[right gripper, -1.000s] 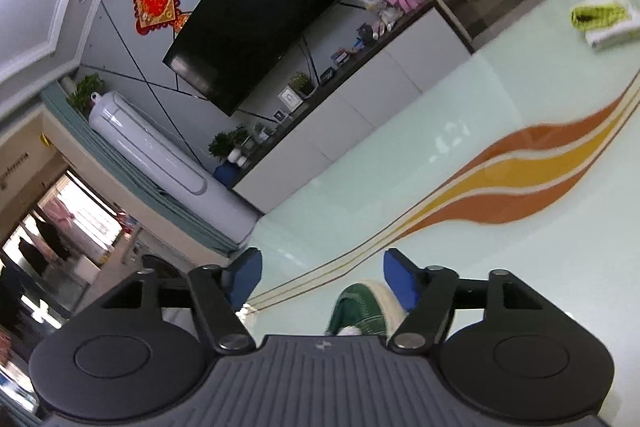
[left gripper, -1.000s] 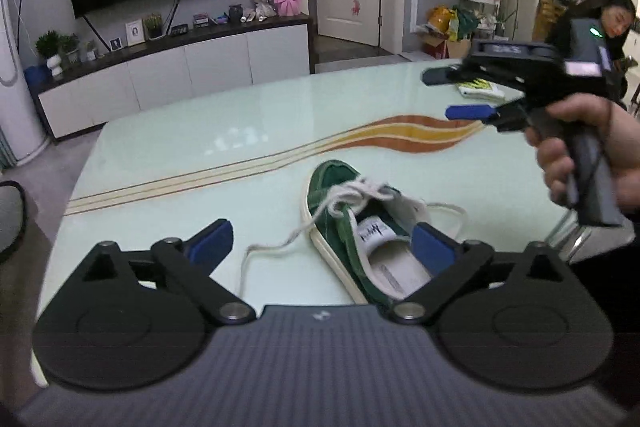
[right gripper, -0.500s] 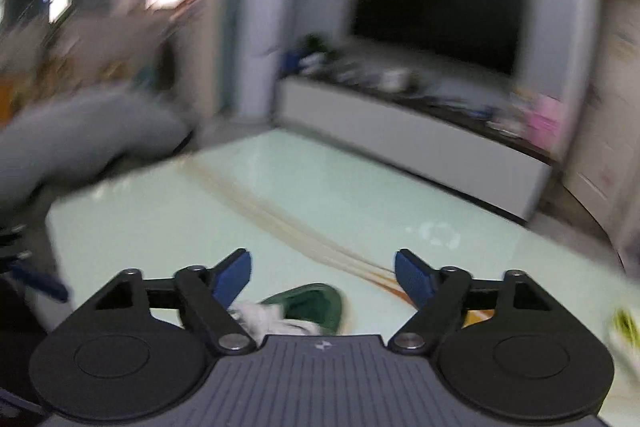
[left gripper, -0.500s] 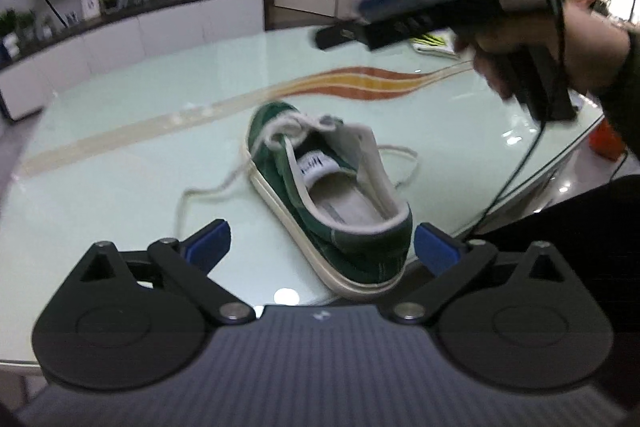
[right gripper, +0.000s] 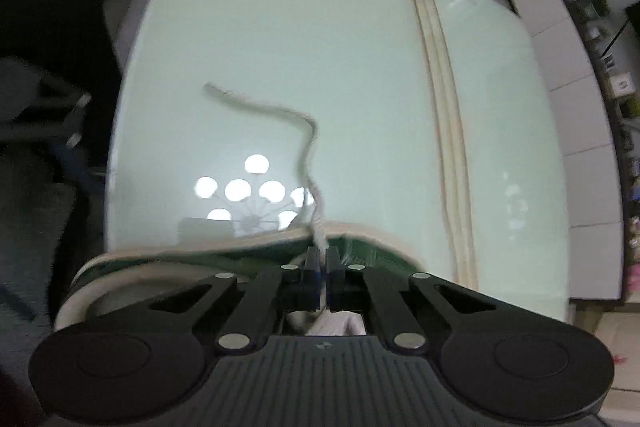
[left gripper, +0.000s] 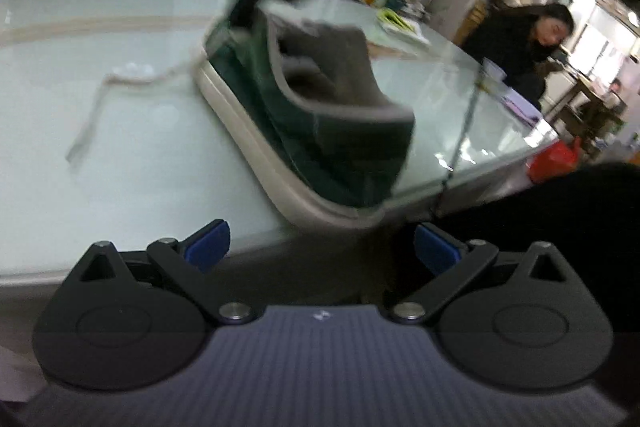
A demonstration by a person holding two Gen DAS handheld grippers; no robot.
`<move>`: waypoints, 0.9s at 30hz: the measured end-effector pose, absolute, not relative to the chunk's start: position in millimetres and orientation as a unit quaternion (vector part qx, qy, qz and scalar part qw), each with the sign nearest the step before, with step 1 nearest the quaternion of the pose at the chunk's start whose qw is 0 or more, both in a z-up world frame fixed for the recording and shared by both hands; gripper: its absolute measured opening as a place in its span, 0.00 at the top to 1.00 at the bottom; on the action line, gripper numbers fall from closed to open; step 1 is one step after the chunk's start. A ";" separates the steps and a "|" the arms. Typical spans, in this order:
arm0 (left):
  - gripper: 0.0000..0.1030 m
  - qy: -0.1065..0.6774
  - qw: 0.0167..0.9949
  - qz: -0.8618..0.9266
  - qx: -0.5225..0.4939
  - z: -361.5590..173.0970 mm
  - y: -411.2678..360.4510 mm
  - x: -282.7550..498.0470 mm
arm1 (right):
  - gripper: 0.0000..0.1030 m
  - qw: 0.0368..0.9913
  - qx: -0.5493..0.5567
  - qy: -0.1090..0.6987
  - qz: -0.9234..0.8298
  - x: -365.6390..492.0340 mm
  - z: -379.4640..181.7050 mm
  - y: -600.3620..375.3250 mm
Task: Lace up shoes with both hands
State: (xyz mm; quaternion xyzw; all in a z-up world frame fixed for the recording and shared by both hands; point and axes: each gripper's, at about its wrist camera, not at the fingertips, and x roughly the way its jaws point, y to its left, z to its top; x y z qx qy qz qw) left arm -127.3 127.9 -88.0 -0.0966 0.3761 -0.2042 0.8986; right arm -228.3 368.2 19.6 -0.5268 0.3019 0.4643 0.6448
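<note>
Shoelace (right gripper: 308, 147) pinched in right gripper (right gripper: 321, 259) above green shoe (right gripper: 360, 251)

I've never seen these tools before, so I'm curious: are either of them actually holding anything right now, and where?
The right gripper is shut on the white shoelace close to the green shoe; its free end trails across the table. The left gripper is open, holding nothing.

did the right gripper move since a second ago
Yes. The right gripper was open and aimed across the table at the tv wall; it has come down over the green shoe and shut on the white lace.
</note>
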 end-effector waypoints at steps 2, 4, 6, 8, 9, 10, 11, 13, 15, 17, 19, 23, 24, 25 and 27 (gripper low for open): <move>0.02 0.377 0.898 -0.207 -0.092 -88.8 127.8 -129.5 | 1.00 0.691 -0.458 0.283 0.482 -220.5 39.5 374.3; 0.02 0.376 0.898 -0.205 -0.098 -86.5 130.3 -130.5 | 1.00 0.723 -0.399 0.267 0.496 -216.4 55.0 378.9; 0.02 0.376 0.899 -0.199 -0.103 -84.0 132.9 -132.3 | 1.00 0.737 -0.354 0.263 0.513 -214.5 65.4 382.7; 0.02 0.377 0.900 -0.193 -0.104 -84.4 132.1 -132.6 | 0.89 0.743 -0.341 0.264 0.512 -216.2 69.1 385.4; 0.02 0.378 0.900 -0.189 -0.102 -83.7 131.8 -133.4 | 0.69 0.748 -0.346 0.260 0.503 -218.2 68.9 386.4; 0.02 0.379 0.902 -0.183 -0.098 -80.4 132.3 -135.0 | 0.54 0.759 -0.350 0.261 0.484 -218.0 71.9 381.9; 0.02 0.380 0.903 -0.180 -0.095 -78.3 132.1 -134.7 | 0.50 0.769 -0.353 0.263 0.463 -217.9 74.9 377.2; 0.02 0.376 0.907 -0.168 -0.083 -66.1 135.1 -133.2 | 0.40 0.816 -0.289 0.281 0.415 -210.0 93.2 340.1; 0.01 0.370 0.912 -0.159 -0.073 -52.0 139.7 -130.9 | 0.20 0.852 -0.196 0.298 0.383 -202.9 99.5 298.7; 0.00 0.361 0.920 -0.144 -0.055 -27.2 145.6 -122.1 | 0.03 0.886 -0.072 0.301 0.346 -199.4 99.5 243.3; 0.00 0.355 0.924 -0.136 -0.034 -12.2 146.3 -111.0 | 0.01 0.906 0.027 0.301 0.298 -197.8 93.8 194.8; 0.00 0.342 0.932 -0.118 0.023 17.7 140.1 -68.2 | 0.05 0.927 0.092 0.334 0.142 -193.4 60.7 119.7; 0.00 0.342 0.932 -0.117 0.032 23.2 137.8 -56.3 | 0.10 0.922 0.056 0.366 0.119 -189.0 53.5 111.6; 0.00 0.345 0.930 -0.119 0.036 28.6 135.2 -41.8 | 0.11 0.920 0.032 0.370 0.124 -188.0 47.2 107.6; 0.00 0.354 0.925 -0.133 0.031 32.8 130.5 -15.9 | 0.13 0.921 0.015 0.365 0.133 -190.6 35.8 97.3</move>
